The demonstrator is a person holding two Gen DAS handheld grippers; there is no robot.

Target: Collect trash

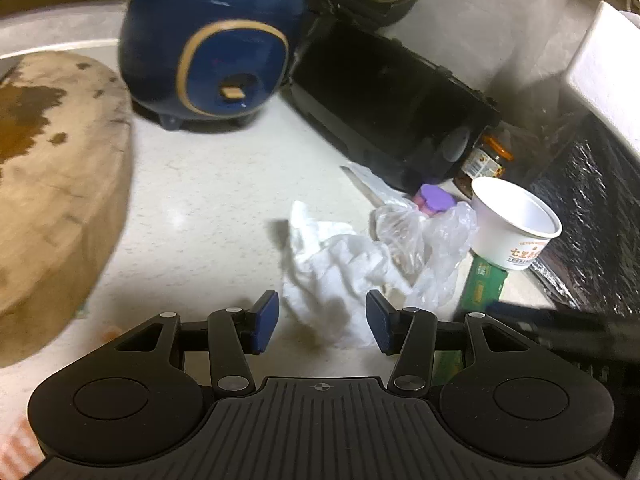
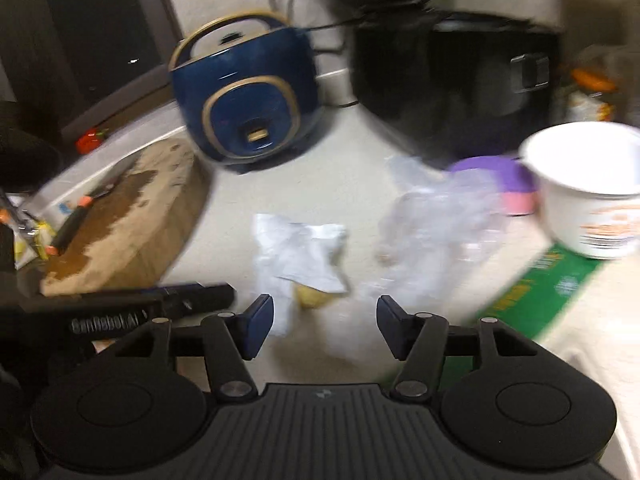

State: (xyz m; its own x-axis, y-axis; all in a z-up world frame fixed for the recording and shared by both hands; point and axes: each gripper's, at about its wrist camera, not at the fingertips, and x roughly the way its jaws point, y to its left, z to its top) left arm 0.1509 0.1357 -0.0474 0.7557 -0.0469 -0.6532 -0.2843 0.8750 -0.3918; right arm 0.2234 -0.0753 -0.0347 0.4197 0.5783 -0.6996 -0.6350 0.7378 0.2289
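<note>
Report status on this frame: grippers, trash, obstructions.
Left hand-held gripper open over crumpled tissue, not gripping. Right hand-held gripper open, empty. Clear plastic bag lies beside; white cup close by.

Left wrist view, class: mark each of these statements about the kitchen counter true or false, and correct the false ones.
1. The white paper cup stands upright and looks empty. True.
2. The crumpled white tissue is clamped between the left gripper fingers. False: the fingers stand open, with the tissue ahead of them.
3. A clear plastic bag lies between the tissue and the cup. True.
4. The rice cooker is red. False: it is dark blue with gold trim.
5. The wooden chopping board is clean and dry. False: it has a brown wet stain.
</note>
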